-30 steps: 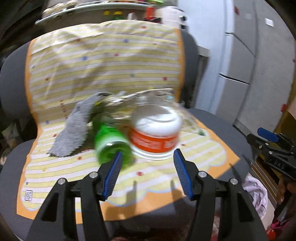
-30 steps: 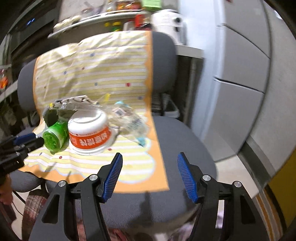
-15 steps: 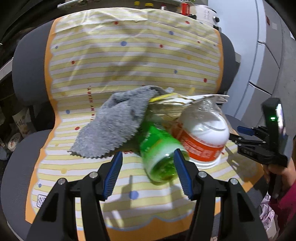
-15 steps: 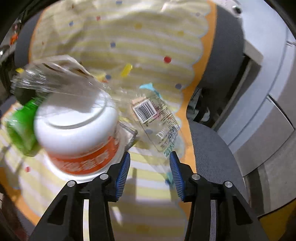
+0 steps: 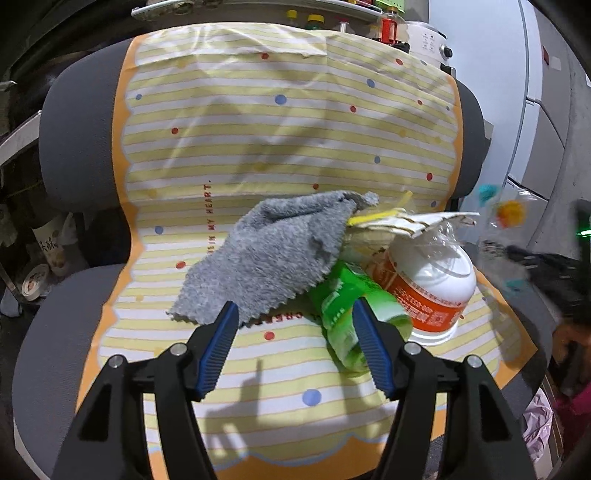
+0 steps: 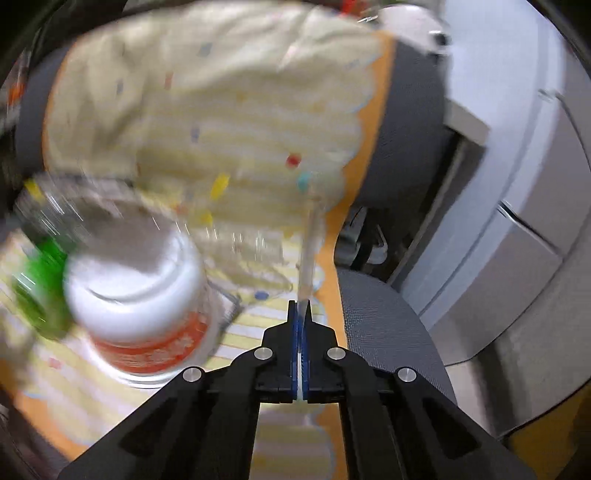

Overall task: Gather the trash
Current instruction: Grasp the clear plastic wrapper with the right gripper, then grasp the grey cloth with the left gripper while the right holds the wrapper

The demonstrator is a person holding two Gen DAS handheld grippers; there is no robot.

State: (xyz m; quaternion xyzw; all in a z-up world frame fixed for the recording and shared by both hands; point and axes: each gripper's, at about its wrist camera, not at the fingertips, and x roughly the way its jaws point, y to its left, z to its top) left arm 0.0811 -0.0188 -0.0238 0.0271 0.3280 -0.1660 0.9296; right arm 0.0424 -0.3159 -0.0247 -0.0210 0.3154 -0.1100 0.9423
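Observation:
A trash pile lies on a chair seat: a grey cloth (image 5: 273, 254), a green bottle (image 5: 351, 314) on its side, a white tub with an orange label (image 5: 432, 291) (image 6: 140, 295) and crumpled wrappers (image 5: 406, 221). My left gripper (image 5: 295, 343) is open just in front of the cloth's near edge and the green bottle. My right gripper (image 6: 300, 310) is shut on a clear plastic wrapper (image 6: 308, 251) and holds it up to the right of the tub; the wrapper shows blurred in the left wrist view (image 5: 506, 236). The green bottle (image 6: 40, 273) is blurred at the left.
The grey office chair (image 5: 74, 147) wears a yellow striped cover with orange trim (image 5: 295, 129). White cabinets (image 6: 517, 184) stand to the right. A shelf with bottles (image 5: 314, 14) sits behind the chair. Clutter lies on the floor at the left (image 5: 37, 280).
My right gripper has shut on the clear wrapper and lifted it away from the tub. My left gripper has come closer to the cloth and green bottle.

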